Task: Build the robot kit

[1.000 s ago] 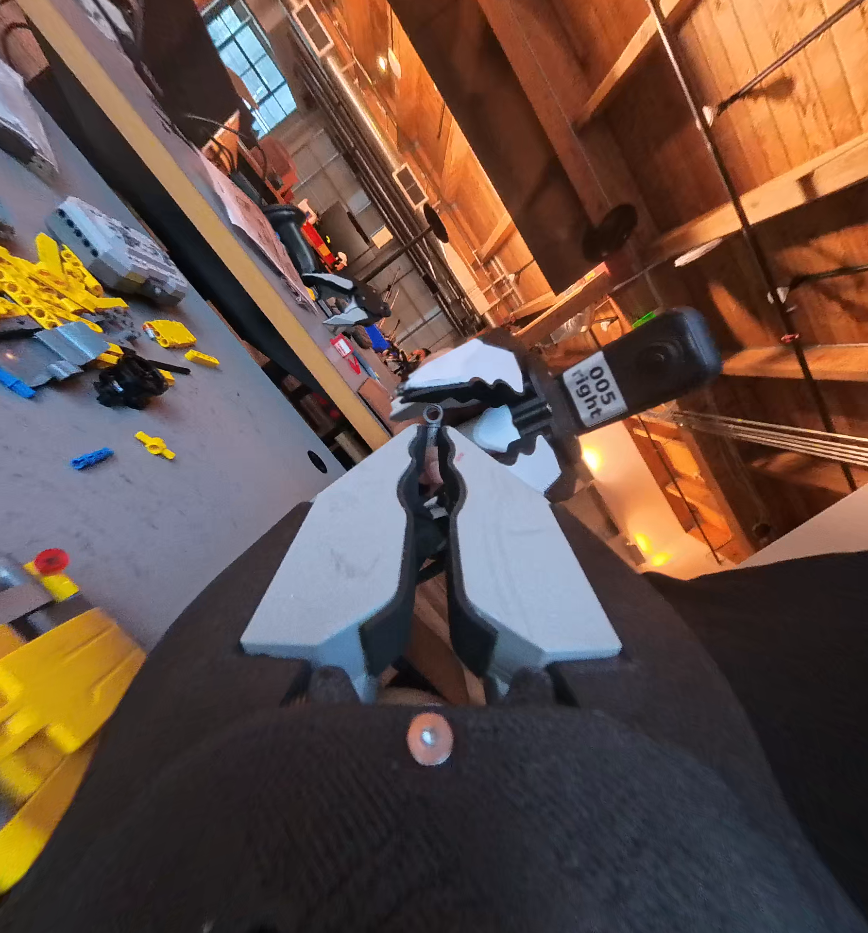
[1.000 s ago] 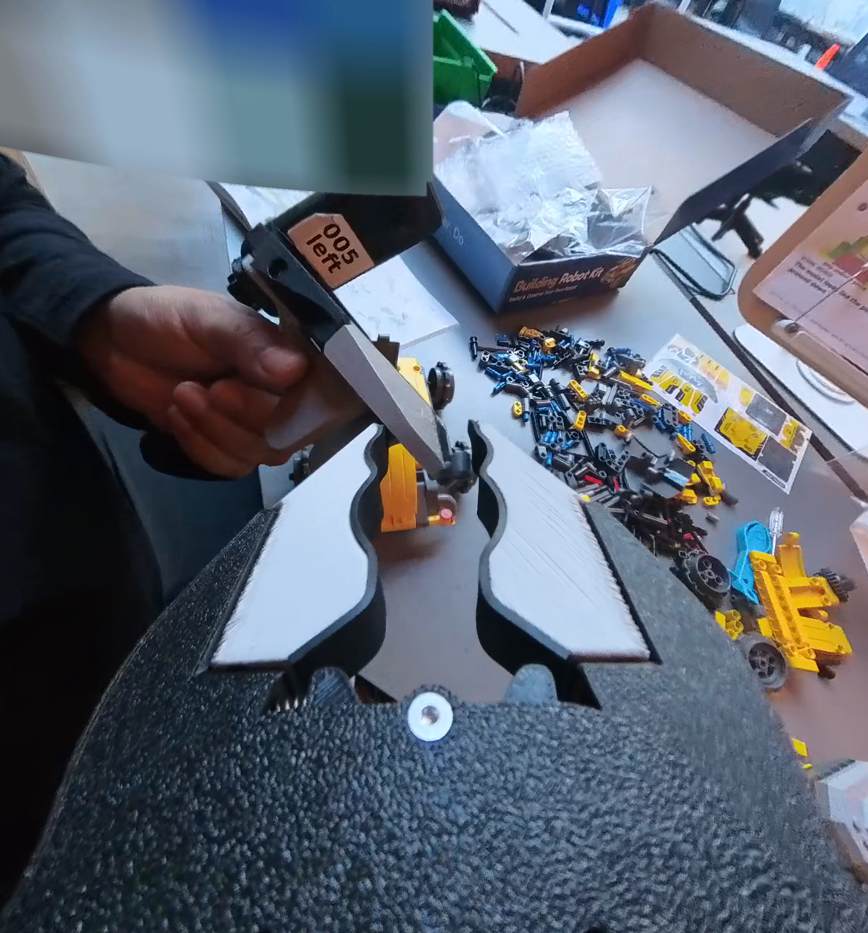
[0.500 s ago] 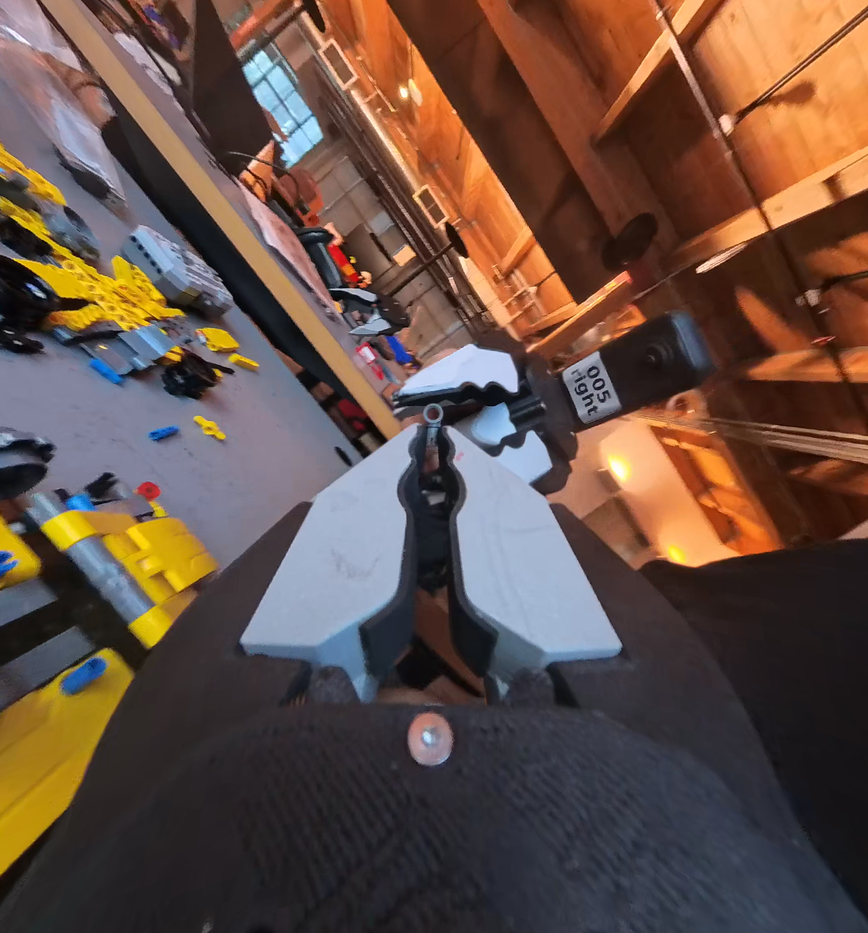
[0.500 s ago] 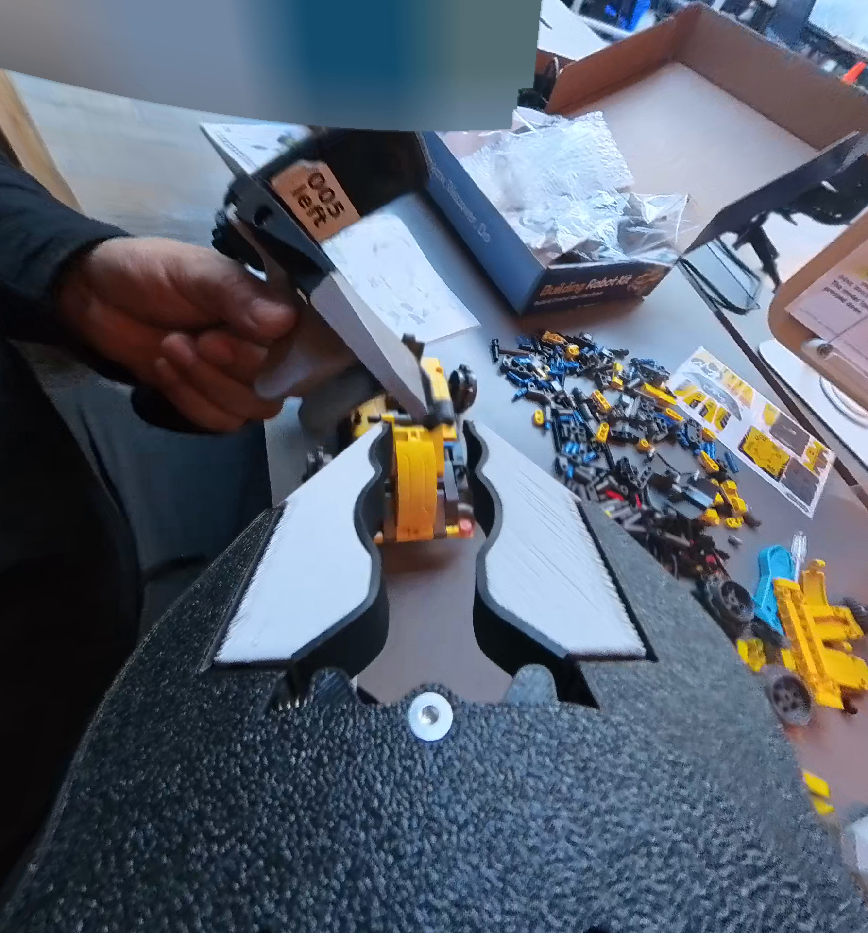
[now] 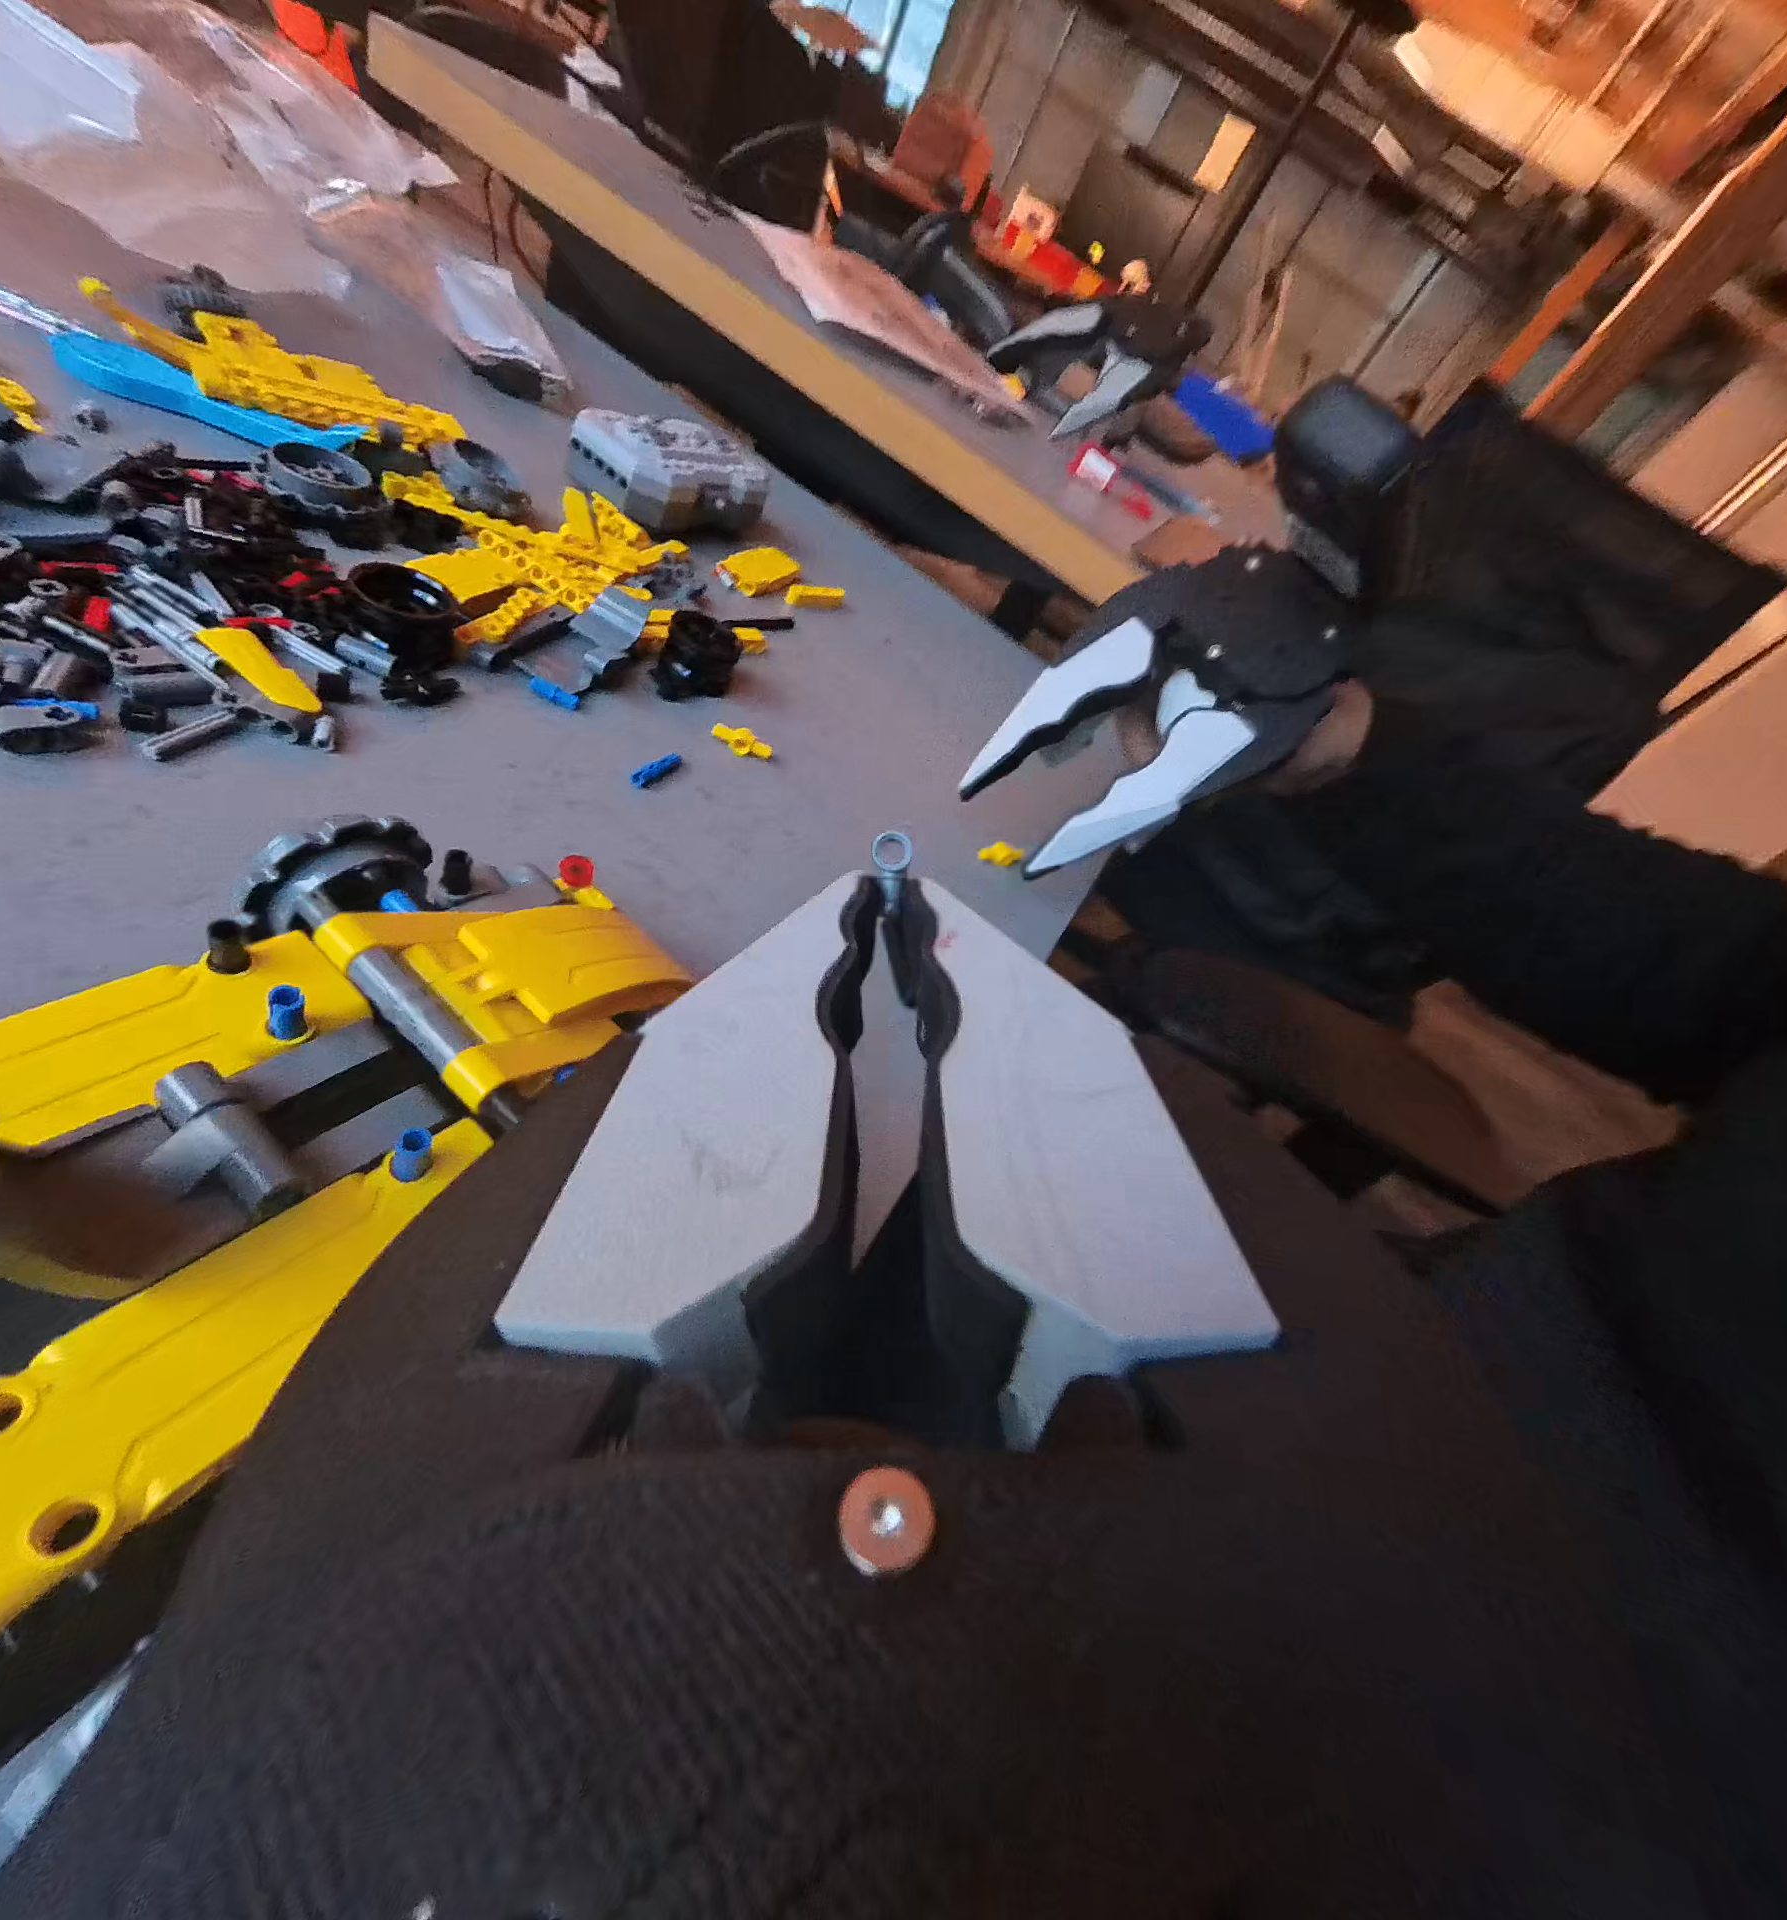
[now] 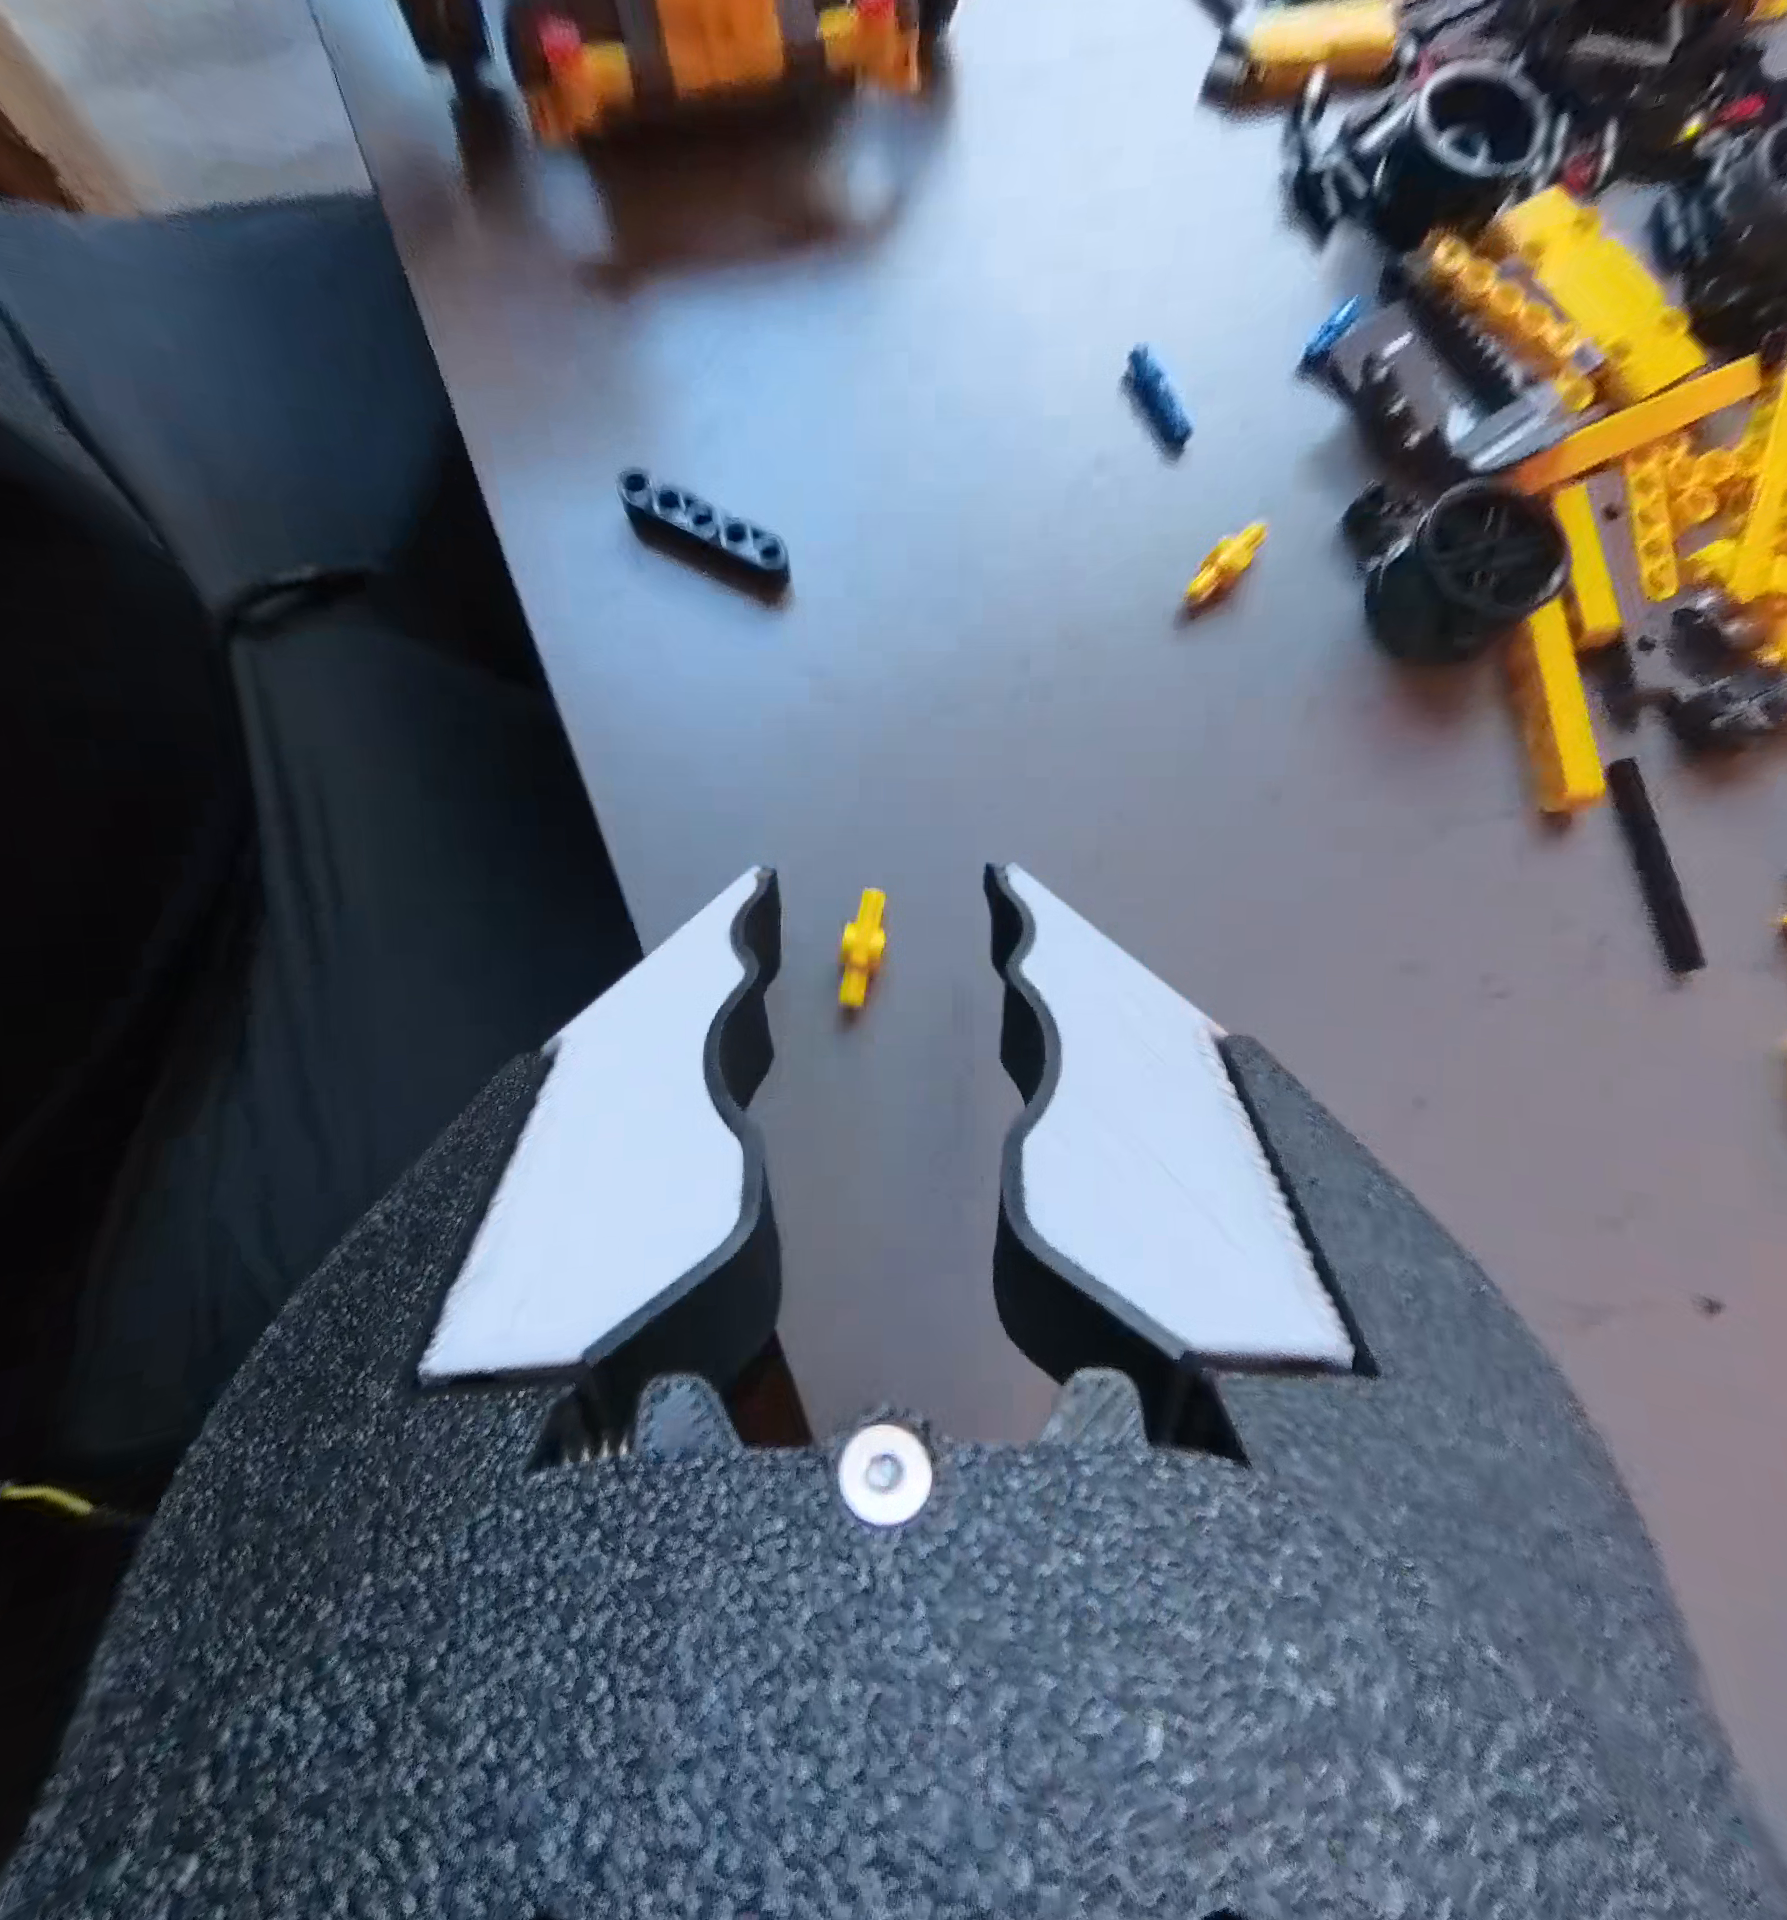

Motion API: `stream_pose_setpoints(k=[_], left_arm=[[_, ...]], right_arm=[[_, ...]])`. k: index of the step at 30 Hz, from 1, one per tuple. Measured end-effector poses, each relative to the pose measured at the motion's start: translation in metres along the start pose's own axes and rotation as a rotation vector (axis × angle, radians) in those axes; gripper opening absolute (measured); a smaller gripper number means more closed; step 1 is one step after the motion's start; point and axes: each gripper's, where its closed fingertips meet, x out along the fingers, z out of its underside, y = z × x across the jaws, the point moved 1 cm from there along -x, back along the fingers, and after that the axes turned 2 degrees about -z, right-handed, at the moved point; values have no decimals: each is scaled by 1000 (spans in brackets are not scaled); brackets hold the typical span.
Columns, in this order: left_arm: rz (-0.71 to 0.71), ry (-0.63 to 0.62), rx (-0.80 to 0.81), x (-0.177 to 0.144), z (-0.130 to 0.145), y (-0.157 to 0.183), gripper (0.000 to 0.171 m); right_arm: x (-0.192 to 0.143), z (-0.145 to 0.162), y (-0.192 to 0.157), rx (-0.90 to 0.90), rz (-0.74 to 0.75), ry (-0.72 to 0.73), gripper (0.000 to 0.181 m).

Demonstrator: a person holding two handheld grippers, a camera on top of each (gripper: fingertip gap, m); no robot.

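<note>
My left gripper [image 5: 889, 896] is shut on a small grey pin with a ring end [image 5: 891, 854], held above the grey table [image 5: 515, 821] beside a yellow brick-built vehicle [image 5: 245, 1049] at the lower left. My right gripper [image 6: 881, 883] is open, pointing down at the table, with a small yellow connector [image 6: 861, 945] lying between its fingertips. The right gripper also shows in the left wrist view [image 5: 1014, 821], open near the table's edge, over a yellow piece [image 5: 998, 854].
A black beam with several holes [image 6: 704, 530], a blue pin [image 6: 1157, 395] and another yellow connector [image 6: 1224, 561] lie loose. A heap of yellow, black and grey parts and wheels [image 6: 1554, 416] fills the right. A grey block [image 5: 665, 480] sits farther off. A dark-clothed lap [image 6: 193, 727] borders the table edge. My hands' fingertips stand some 20 cm from each other. To the grey block [image 5: 665, 480]: right tips about 20 cm, left tips about 35 cm.
My right gripper swung from the yellow vehicle down to the table's near edge, over the small yellow connector. My left gripper tilted down toward the table, pin still held.
</note>
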Motion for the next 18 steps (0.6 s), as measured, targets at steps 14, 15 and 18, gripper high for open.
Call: stream_pose_setpoints(k=[14, 15, 18], left_arm=[[-93, -77, 104, 42, 26, 14, 1], [-86, -78, 101, 44, 27, 15, 1], [-83, -76, 107, 44, 30, 16, 2]], right_arm=[[50, -74, 56, -151, -9, 52, 22], [59, -75, 60, -162, -11, 25, 22], [76, -77, 63, -194, -36, -40, 22]])
